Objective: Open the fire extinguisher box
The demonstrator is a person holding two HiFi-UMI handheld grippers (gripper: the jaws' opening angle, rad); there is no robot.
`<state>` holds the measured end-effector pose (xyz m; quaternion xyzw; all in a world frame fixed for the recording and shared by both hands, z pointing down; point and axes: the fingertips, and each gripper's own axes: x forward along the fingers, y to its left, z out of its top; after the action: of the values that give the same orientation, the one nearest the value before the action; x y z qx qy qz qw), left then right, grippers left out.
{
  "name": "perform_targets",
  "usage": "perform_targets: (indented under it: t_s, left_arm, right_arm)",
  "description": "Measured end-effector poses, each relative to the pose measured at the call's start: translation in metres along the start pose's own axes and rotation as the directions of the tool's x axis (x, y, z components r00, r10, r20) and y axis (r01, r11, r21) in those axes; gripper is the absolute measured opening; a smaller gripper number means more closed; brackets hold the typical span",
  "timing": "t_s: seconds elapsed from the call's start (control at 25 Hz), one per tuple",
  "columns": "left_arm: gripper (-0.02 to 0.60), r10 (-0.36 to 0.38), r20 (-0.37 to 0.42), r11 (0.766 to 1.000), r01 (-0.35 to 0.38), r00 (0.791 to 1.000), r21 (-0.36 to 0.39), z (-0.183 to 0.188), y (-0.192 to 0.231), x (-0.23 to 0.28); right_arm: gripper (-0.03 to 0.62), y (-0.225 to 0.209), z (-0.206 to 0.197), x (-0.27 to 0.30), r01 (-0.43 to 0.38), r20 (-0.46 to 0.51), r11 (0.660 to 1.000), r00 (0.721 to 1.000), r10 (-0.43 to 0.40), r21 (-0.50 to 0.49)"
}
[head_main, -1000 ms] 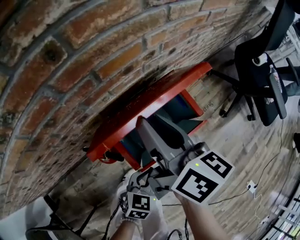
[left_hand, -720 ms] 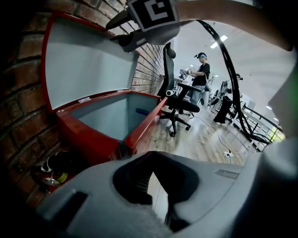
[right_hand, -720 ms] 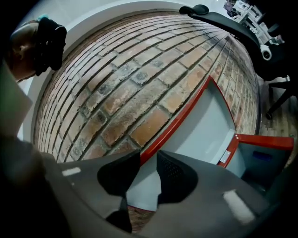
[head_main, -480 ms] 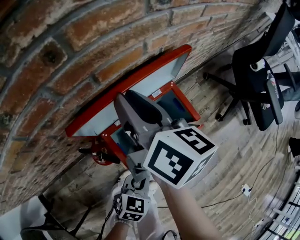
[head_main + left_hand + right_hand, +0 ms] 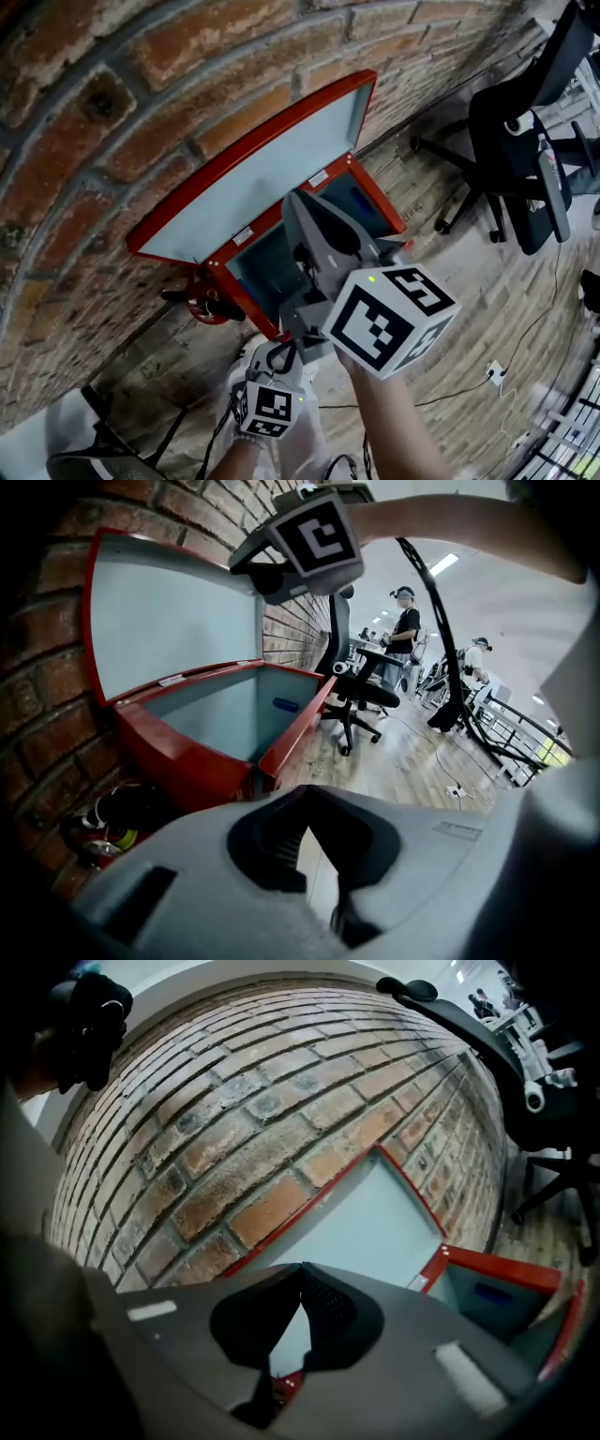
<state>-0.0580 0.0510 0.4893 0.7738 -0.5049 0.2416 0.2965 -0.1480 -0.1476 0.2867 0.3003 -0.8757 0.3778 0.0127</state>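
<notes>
Red box [image 5: 242, 298] sat on the floor at the brick wall [image 5: 141, 84], lid [image 5: 262, 178] up against the bricks, unheld. Right gripper [image 5: 300, 1267] had just clenched on nothing near the lid; left gripper [image 5: 302, 794] clenched, empty. Risk judged: a knock could tip the lid shut.

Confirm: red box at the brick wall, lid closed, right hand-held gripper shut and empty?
Not quite. The lid is open, leaning back on the brick wall, as the head view shows. The red box and the shut, empty right hand-held gripper are right.
</notes>
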Motion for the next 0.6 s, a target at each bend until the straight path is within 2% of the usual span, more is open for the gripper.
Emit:
perform_targets:
  t_s: [0.16,0.36,0.48,0.52,0.6]
  left_arm:
    - [-0.003,-0.011,-0.007,1.000,0.011,1.000,0.018,0.000,-0.001,0.001]
    - [-0.003,-0.032,-0.027,0.998,0.033,0.999,0.056,-0.003,-0.003,0.000]
    - [-0.003,-0.037,-0.036,0.998,0.039,0.999,0.057,-0.003,-0.003,-0.001]
    - [-0.003,-0.040,-0.037,0.997,0.042,0.999,0.060,-0.003,-0.004,-0.001]
    - [-0.003,-0.046,-0.039,0.996,0.048,0.998,0.071,-0.004,-0.004,-0.001]
  right_arm:
    - [-0.008,-0.035,-0.029,-0.044,0.126,-0.056,0.992,0.990,-0.126,-0.003]
    - [0.008,-0.074,-0.081,-0.102,0.291,-0.149,0.957,0.946,-0.287,0.006]
    - [0.099,-0.088,-0.108,-0.130,0.377,-0.195,0.925,0.912,-0.362,0.046]
    - [0.108,-0.090,-0.117,-0.137,0.395,-0.212,0.917,0.902,-0.375,0.060]
    - [0.172,-0.093,-0.135,-0.143,0.418,-0.249,0.903,0.889,-0.384,0.101]
